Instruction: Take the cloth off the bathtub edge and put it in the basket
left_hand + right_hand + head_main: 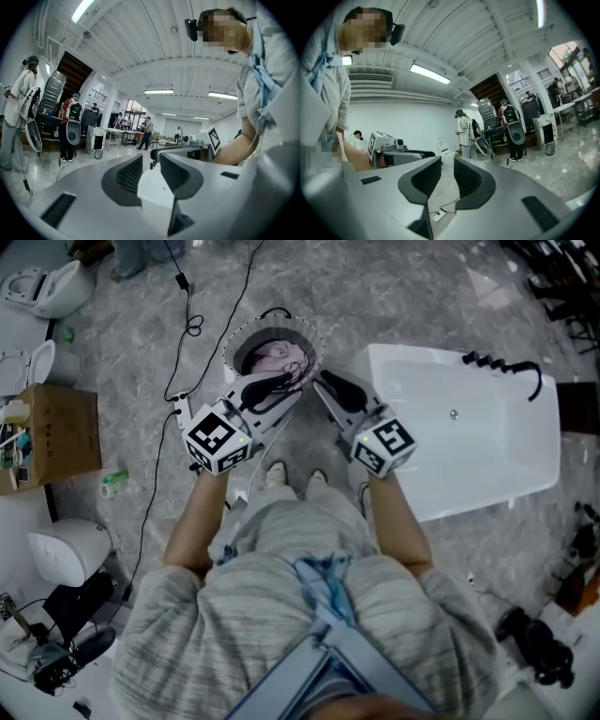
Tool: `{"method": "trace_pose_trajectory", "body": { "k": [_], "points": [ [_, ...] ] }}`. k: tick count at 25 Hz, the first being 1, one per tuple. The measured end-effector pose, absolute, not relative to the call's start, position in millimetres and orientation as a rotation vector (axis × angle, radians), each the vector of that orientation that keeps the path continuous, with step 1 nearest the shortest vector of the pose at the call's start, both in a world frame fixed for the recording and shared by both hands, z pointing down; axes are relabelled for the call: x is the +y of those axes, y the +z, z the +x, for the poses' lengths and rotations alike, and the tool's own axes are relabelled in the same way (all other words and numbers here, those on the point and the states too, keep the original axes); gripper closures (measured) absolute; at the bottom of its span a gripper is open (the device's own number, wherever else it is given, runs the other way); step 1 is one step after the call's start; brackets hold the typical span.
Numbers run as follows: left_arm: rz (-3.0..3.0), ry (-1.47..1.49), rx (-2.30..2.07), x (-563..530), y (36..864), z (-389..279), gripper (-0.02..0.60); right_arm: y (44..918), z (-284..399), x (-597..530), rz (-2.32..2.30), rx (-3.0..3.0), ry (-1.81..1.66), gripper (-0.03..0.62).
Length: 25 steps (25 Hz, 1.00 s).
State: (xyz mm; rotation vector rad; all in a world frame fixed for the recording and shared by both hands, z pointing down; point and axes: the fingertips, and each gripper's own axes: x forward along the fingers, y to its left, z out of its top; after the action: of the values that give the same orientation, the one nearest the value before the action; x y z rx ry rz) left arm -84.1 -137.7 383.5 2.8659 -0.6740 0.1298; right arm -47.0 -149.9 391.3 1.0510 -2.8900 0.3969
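The pink cloth (281,357) lies in the basket (246,337); we hold the left gripper (286,381) and right gripper (330,385) empty, jaws slightly apart, close by its rim, where a careless swing might tip it.

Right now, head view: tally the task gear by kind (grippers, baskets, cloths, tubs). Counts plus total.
Handheld two-jaw grippers with marker cubes: 2 (left gripper, right gripper)
Round dark basket: 1
Crumpled pink cloth, lying in the basket: 1
White rectangular bathtub: 1
Total: 5
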Motion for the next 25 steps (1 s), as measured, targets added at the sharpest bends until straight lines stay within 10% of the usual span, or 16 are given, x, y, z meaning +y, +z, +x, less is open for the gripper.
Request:
{"method": "trace_pose_trajectory", "body": {
  "k": [6,11,25],
  "points": [
    [2.866,0.097,-0.633,-108,385,-81,0.458,386,-47,-119,1.009,-2.919,0.379,0.513],
    [2.864,0.067,-0.633,-94,383,-79,0.577,382,-48,-102,1.001,-2.923,0.365,0.516],
    [2.873,0.085,-0.603,-84,386,-70,0.578,378,-52,-87,0.968,-2.899,0.303,0.591]
  ]
}}
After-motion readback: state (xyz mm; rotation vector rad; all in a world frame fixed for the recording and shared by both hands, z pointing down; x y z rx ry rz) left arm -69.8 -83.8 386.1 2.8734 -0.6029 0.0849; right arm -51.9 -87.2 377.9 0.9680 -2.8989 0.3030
